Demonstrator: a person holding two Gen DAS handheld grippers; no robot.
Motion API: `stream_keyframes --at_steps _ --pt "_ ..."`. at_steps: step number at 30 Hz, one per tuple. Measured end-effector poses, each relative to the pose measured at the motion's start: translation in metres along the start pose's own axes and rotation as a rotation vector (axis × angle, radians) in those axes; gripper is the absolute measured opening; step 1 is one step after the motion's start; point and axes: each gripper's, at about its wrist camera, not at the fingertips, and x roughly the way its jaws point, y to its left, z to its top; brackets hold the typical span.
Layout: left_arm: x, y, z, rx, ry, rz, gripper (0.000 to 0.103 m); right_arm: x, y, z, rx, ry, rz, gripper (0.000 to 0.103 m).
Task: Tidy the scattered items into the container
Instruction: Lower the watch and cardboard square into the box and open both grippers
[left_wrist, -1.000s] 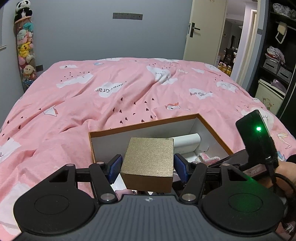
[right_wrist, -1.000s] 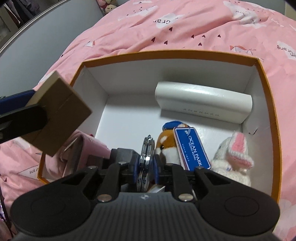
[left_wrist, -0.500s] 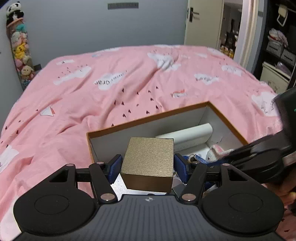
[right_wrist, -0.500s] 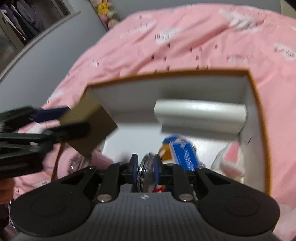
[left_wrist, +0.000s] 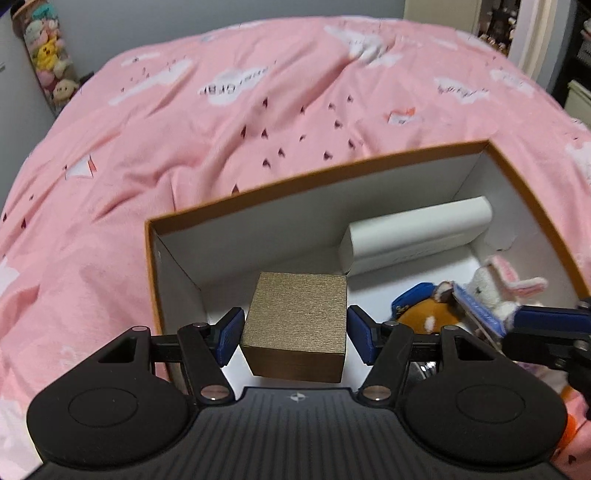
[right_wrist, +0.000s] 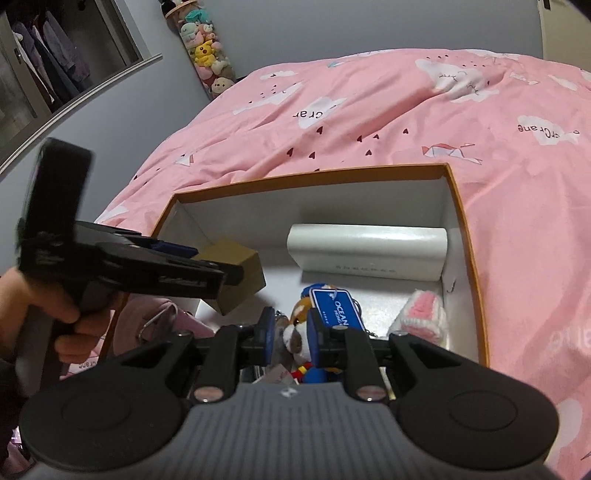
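My left gripper (left_wrist: 295, 328) is shut on a gold cardboard box (left_wrist: 297, 325), held by its two sides. It hangs over the left part of the open container (left_wrist: 314, 177), a white box with an orange rim. From the right wrist view the gold box (right_wrist: 236, 266) sits low by the container's (right_wrist: 314, 177) left wall. My right gripper (right_wrist: 291, 326) is shut narrowly on a plush dog keychain (right_wrist: 295, 328) with a blue tag (right_wrist: 332, 306); its body dangles under the fingers. A white case (right_wrist: 369, 254) and a knitted bunny (right_wrist: 424, 310) lie inside.
The container rests on a pink patterned duvet (left_wrist: 258, 110) that spreads on all sides. A pink pouch (right_wrist: 162, 317) lies just outside its near-left wall. A person's hand (right_wrist: 62, 314) grips the left tool. A tube of plush toys (right_wrist: 203, 48) stands by the wall.
My left gripper carried the gold box forward and down, from the container's near-left edge to low over its left part. My right gripper rose and tipped upward; the keychain stayed at its tips.
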Motion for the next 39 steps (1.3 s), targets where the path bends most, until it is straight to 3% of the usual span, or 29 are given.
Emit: stream_keyframes --at_steps 7,12,18,21,23,32,39 --pt "0.016 -0.018 0.004 0.140 0.088 0.096 0.071 -0.005 -0.003 -0.003 0.007 -0.011 0.014 0.022" --pt "0.019 -0.024 0.004 0.215 0.175 0.097 0.071 -0.008 -0.008 -0.005 0.022 -0.022 0.010 0.022" --pt "0.015 -0.024 0.000 0.252 0.213 0.084 0.067 -0.011 -0.012 -0.007 0.031 -0.030 0.016 0.023" --pt "0.013 -0.024 -0.001 0.262 0.219 0.097 0.038 -0.011 -0.013 -0.008 0.037 -0.028 0.018 0.026" --pt "0.013 -0.021 0.001 0.256 0.236 0.099 0.032 -0.011 -0.014 -0.009 0.038 -0.028 0.020 0.026" --pt "0.003 -0.032 0.026 0.316 0.152 0.031 0.032 -0.019 -0.013 -0.011 0.029 -0.056 0.008 0.027" --pt "0.036 -0.042 0.020 0.439 0.260 0.049 0.033 -0.023 -0.016 -0.014 0.019 -0.076 -0.012 0.031"
